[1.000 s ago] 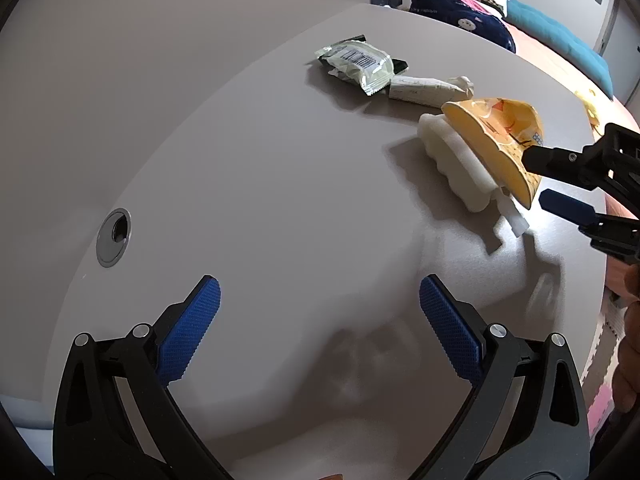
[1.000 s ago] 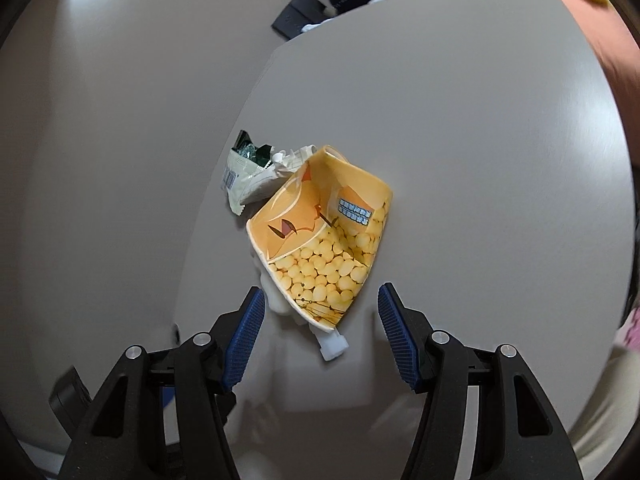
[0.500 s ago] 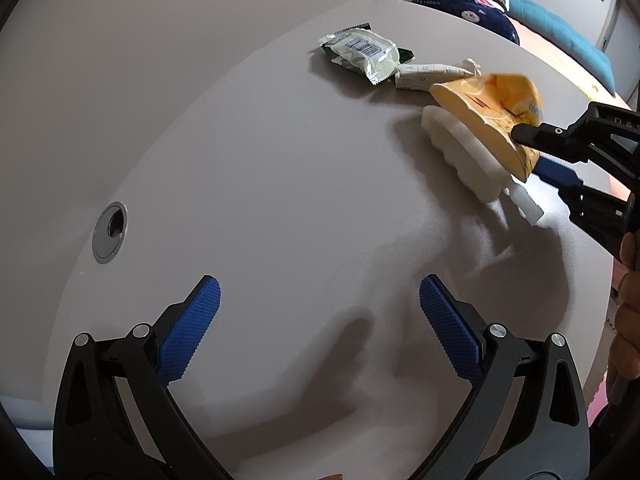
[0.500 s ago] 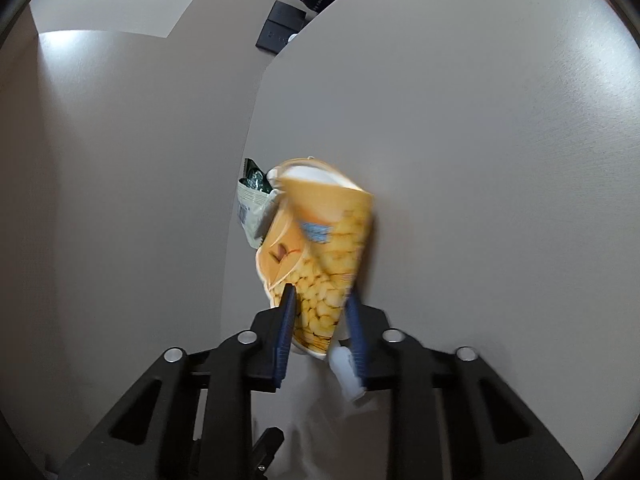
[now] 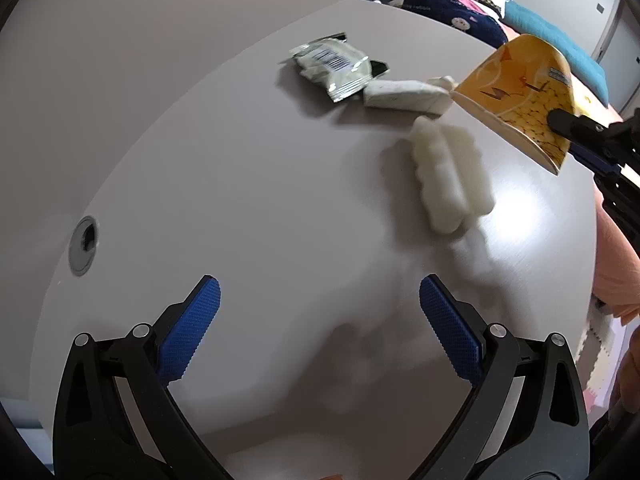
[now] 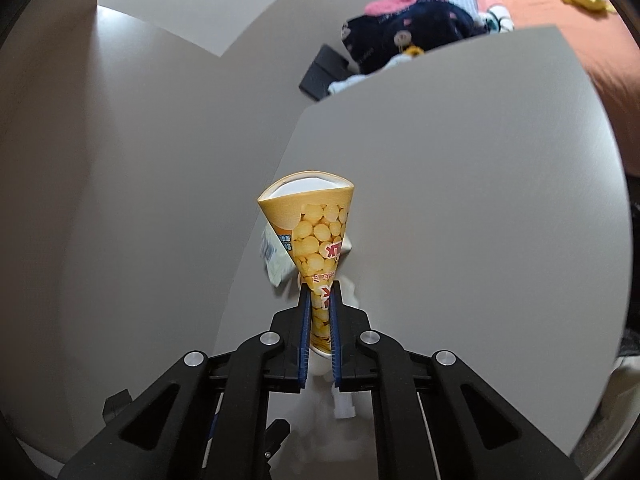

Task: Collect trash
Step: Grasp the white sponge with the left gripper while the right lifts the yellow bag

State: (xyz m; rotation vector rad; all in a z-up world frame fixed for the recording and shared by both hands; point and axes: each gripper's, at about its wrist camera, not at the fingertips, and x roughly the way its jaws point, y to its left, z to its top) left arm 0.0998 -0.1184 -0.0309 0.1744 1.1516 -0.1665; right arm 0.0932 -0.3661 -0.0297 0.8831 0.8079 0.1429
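Yellow printed paper cup (image 6: 314, 240), flattened, pinched in my right gripper (image 6: 319, 320) above the grey table (image 5: 240, 168).

My jaws had just been closing and squeezed its narrow end; my left gripper (image 5: 316, 316) hung wide open, empty. I judged the crushed paper might slip. Beneath lay a white ridged foam piece (image 5: 450, 184), and farther left a white tube (image 5: 404, 94) and green foil wrapper (image 5: 334, 64), uncollected.
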